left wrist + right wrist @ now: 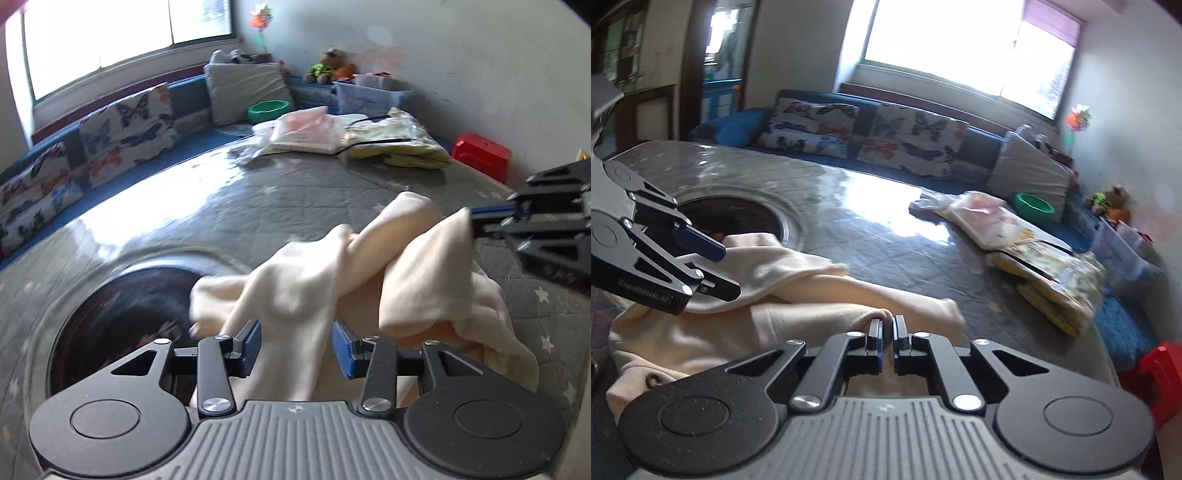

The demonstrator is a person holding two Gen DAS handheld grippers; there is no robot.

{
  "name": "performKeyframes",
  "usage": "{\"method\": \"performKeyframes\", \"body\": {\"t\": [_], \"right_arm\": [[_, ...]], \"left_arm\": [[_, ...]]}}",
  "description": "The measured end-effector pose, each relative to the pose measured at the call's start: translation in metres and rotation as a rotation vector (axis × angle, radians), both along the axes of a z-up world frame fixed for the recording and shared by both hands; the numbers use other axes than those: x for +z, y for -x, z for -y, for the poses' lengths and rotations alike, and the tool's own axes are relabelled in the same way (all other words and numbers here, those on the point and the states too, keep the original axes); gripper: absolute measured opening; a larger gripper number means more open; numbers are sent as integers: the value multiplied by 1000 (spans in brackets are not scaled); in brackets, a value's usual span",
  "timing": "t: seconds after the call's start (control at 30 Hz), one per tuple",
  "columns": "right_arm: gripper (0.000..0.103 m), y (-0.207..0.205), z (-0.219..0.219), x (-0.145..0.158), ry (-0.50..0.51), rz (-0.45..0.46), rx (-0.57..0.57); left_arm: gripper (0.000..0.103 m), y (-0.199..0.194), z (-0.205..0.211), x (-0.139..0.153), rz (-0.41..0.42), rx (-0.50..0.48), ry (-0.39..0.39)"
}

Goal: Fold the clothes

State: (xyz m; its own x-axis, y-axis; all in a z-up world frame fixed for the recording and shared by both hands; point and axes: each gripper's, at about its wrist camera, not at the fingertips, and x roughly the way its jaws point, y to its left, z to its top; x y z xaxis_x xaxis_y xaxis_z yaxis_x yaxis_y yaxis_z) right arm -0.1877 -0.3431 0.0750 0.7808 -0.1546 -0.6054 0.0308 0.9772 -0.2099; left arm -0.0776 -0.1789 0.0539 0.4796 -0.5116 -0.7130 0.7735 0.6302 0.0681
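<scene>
A cream garment lies bunched on the grey quilted table, partly over a round dark opening. My left gripper is open, its blue pads on either side of a fold of the cloth. My right gripper is shut on an edge of the cream garment and lifts it; it shows at the right in the left wrist view. The left gripper shows at the left of the right wrist view, over the cloth.
Bagged, folded clothes and a pink and white pile lie at the table's far side. A green bowl, butterfly cushions, a clear storage bin and a red stool stand around.
</scene>
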Motion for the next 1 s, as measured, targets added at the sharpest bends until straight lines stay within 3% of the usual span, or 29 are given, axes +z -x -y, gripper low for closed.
{"method": "performKeyframes", "body": {"t": [0.17, 0.27, 0.37, 0.57, 0.67, 1.0], "right_arm": [[4, 21, 29, 1, 18, -24, -136], [4, 29, 47, -3, 28, -63, -207], [5, 36, 65, -8, 37, -101, -271], [10, 44, 86, -9, 40, -138, -329], [11, 43, 85, -4, 35, -124, -321], [13, -11, 48, 17, -44, -19, -157]], "left_arm": [[45, -4, 28, -17, 29, -25, -50], [19, -9, 33, -28, 40, -10, -79], [9, -14, 22, -25, 19, 8, -44], [7, -23, -16, -5, 16, 91, 28], [7, -28, -32, -2, -17, 89, 42], [12, -24, -37, 1, -35, 68, 36]]}}
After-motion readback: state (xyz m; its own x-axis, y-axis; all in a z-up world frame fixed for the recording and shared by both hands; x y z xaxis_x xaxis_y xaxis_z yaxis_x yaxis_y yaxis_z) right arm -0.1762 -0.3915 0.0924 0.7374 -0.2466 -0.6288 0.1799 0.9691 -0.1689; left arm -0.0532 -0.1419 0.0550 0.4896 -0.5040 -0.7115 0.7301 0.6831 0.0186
